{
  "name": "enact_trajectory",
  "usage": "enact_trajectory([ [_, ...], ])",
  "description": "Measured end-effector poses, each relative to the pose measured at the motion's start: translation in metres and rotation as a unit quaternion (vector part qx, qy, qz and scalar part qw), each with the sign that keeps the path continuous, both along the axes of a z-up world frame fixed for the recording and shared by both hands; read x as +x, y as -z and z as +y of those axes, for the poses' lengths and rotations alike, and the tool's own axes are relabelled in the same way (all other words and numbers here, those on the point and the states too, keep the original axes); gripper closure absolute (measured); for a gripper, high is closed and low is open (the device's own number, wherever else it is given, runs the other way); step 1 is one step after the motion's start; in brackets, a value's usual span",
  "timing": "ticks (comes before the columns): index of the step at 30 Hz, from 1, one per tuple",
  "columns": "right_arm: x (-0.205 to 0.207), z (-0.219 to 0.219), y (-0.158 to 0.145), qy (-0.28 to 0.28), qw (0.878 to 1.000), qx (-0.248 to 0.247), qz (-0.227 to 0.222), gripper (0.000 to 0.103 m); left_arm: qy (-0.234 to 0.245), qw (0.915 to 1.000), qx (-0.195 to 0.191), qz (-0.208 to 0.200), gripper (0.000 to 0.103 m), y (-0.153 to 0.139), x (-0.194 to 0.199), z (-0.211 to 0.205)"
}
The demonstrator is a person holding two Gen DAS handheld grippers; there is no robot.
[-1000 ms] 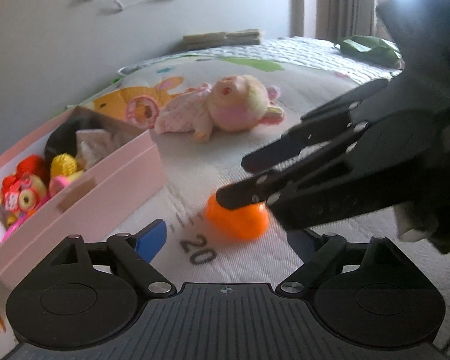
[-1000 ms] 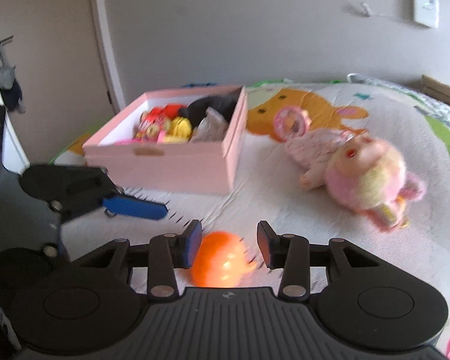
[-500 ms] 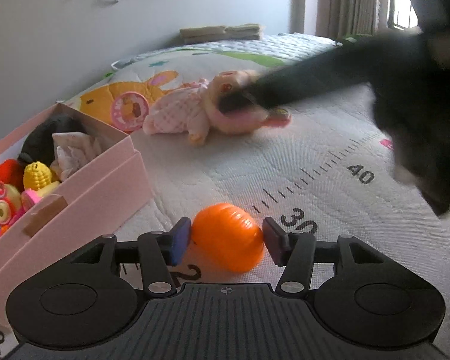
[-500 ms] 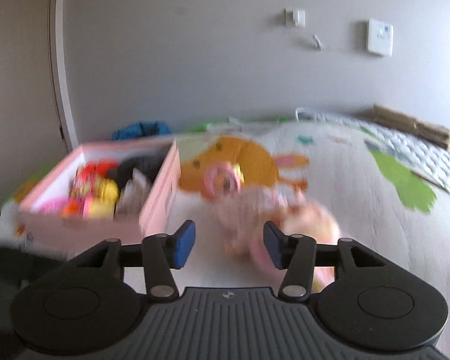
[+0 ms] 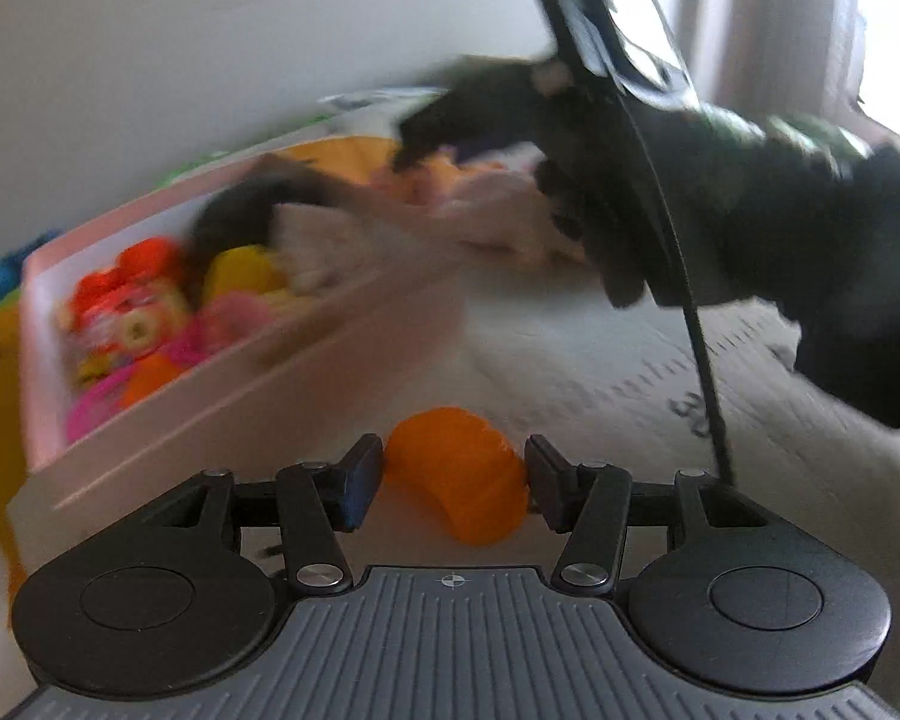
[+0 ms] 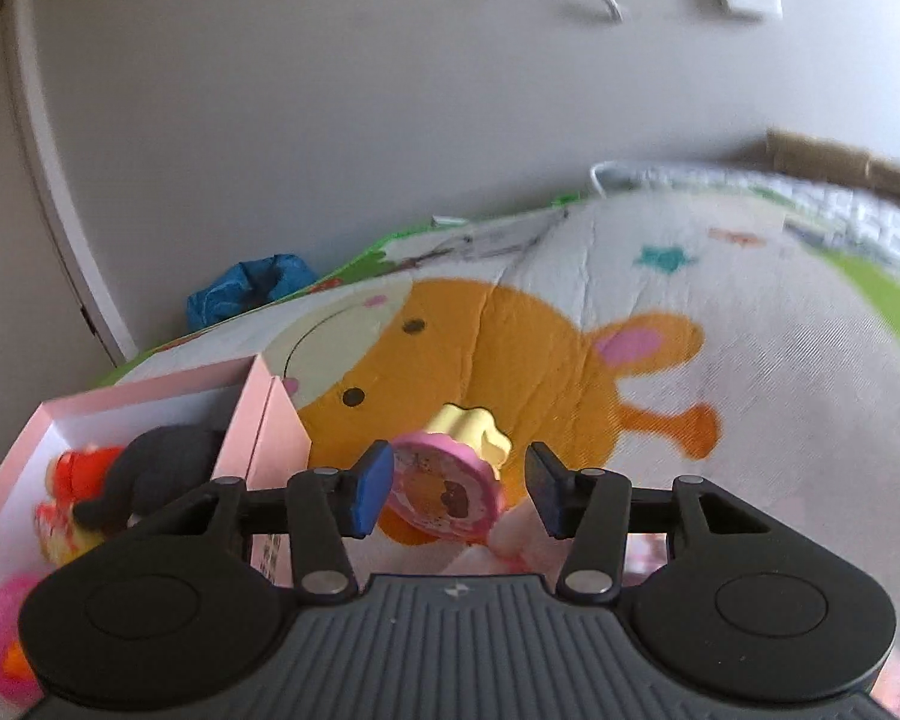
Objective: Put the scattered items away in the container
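Observation:
My left gripper (image 5: 455, 483) is shut on an orange ball (image 5: 457, 474), held between both pads above the mat. The pink box (image 5: 222, 360), full of toys, lies to its left. My right gripper (image 6: 457, 489) is open, with a pink round toy with a yellow top (image 6: 447, 480) lying on the mat between its fingers, untouched as far as I can tell. The pink box's corner (image 6: 264, 426) is at its left. The right gripper also shows in the left wrist view (image 5: 432, 138), reaching over the pink doll (image 5: 498, 204).
The play mat (image 6: 750, 420) with an orange bunny print covers the floor up to the grey wall. A blue bundle (image 6: 252, 288) lies by the wall. A folded blanket (image 6: 840, 162) sits at the far right.
The left gripper has closed on the orange ball and swung toward the box. The right gripper has moved forward past the doll to the pink round toy.

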State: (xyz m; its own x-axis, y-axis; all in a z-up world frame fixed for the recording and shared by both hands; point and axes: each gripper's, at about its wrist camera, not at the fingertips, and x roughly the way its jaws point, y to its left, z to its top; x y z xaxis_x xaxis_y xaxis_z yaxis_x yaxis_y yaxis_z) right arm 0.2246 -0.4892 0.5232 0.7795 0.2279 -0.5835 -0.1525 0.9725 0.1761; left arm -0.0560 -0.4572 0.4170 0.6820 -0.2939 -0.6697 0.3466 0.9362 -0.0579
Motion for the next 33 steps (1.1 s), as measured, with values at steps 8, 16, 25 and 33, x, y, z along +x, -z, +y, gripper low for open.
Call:
enact_trajectory([
  [8, 0.004, 0.008, 0.01, 0.001, 1.0, 0.013, 0.01, 0.078, -0.04, 0.9987, -0.032, 0.008, 0.046, -0.003, -0.003, 0.03],
  [16, -0.063, 0.003, -0.028, -0.024, 0.999, -0.025, -0.032, 0.09, -0.047, 0.9972, -0.054, 0.021, 0.046, 0.001, -0.019, 0.039],
  [25, -0.121, 0.033, -0.016, -0.097, 0.994, -0.046, 0.002, 0.09, -0.063, 0.9937, -0.085, 0.037, 0.045, 0.001, -0.04, 0.05],
  [33, -0.157, 0.047, -0.015, -0.146, 0.989, -0.035, -0.015, 0.078, -0.037, 0.9963, -0.063, 0.044, 0.045, 0.001, -0.065, 0.039],
])
